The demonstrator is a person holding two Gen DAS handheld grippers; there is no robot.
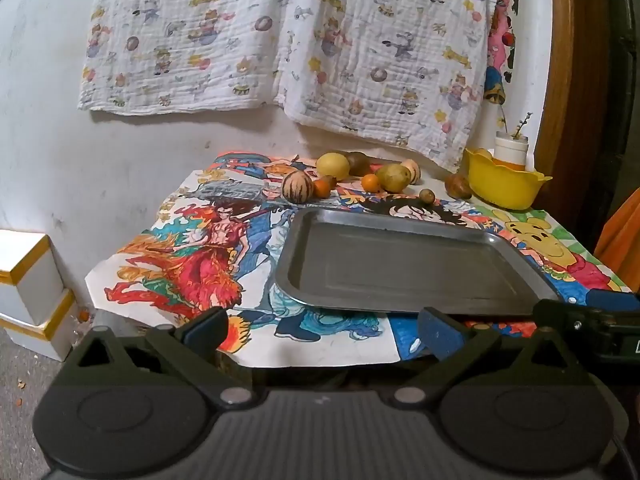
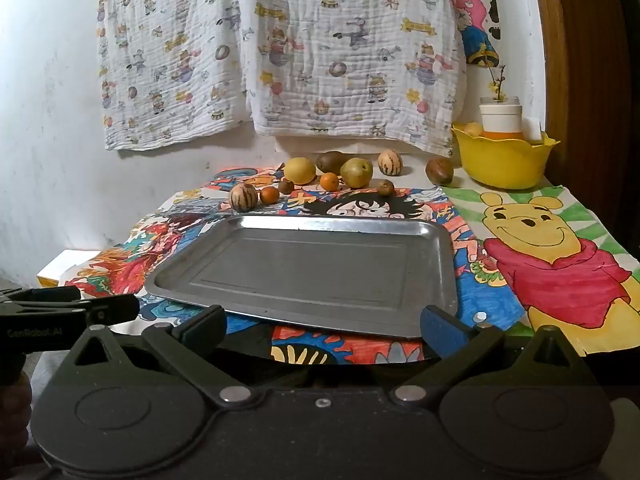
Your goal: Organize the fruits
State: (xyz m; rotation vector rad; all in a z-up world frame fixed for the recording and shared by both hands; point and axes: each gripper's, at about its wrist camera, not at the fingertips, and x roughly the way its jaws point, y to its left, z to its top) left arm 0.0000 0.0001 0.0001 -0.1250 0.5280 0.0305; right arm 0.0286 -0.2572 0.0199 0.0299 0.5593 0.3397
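Table [image 2: 460, 178]: I see it pushed against the white wall, covered with bright cartoon drawings [image 2: 560, 264], likely to protect the top and mark out the work area.
Hanging cloth [image 2: 320, 52]: a printed white cloth drapes down the wall behind the table, its hem ending just above the fruit.
Metal tray [image 2: 312, 272]: it lies flat and bare at the near edge, directly ahead of both grippers; I judge it is the place the fruit is meant to go, set close for short carries.
Yellow bowl [image 2: 504, 162]: it sits at the far right corner holding a white jar [image 2: 500, 118] with a sprig, out of the working lane.
Fruits [image 2: 354, 172]: they are scattered loose along the far side of the table, beyond the tray, none on it; yellow-green ones [image 2: 300, 170] sit at the back, two striped ones [image 2: 243, 197] at either end of the cluster, small orange ones [image 2: 329, 181] and small brown ones [image 2: 385, 187] nearer the tray.
Left gripper [image 1: 320, 330]: I hold it back at the near table edge, jaws wide and holding nothing, ready for a first reach.
Right gripper [image 2: 322, 326]: level beside the left, jaws likewise spread wide with nothing between them, the tray's near rim just ahead.
Progress: by my reading, sorting has not begun.
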